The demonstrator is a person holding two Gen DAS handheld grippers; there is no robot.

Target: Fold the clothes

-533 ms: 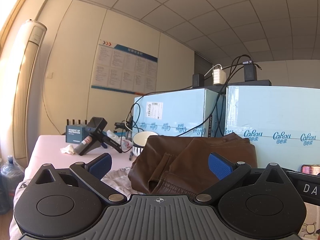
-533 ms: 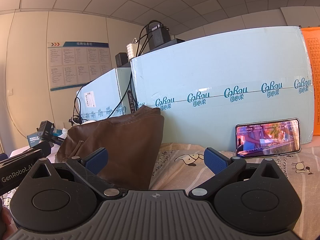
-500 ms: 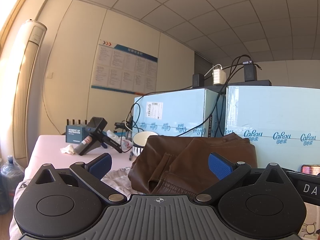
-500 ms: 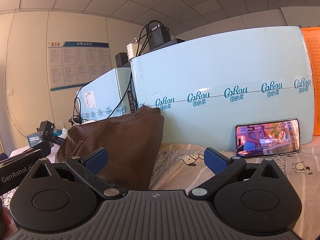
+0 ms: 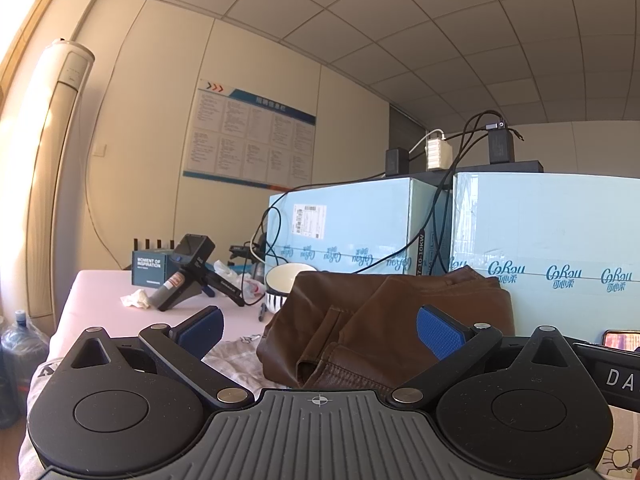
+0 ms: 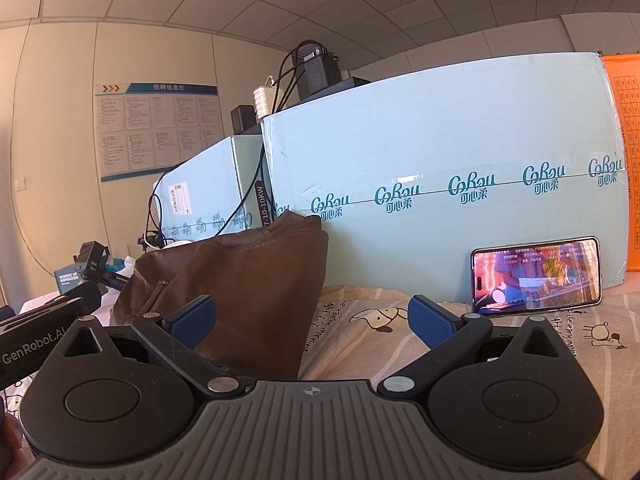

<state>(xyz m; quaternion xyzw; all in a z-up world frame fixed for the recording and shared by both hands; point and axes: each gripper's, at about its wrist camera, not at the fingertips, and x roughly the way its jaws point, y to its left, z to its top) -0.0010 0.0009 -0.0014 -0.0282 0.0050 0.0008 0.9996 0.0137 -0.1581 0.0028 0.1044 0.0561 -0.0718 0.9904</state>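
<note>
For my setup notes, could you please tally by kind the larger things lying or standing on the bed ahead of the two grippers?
Brown garment: 1
Light blue cartons: 2
Phone: 1
White bowl: 1
Total: 5

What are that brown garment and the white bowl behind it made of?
The brown garment looks like leather or faux leather: smooth, a slight sheen, stiff folds, stitched seams, a fine grain along its near edge. Which of the two, I cannot tell. The white bowl looks like glazed ceramic: glossy white, thick rim, dark stripes low on its side.
</note>
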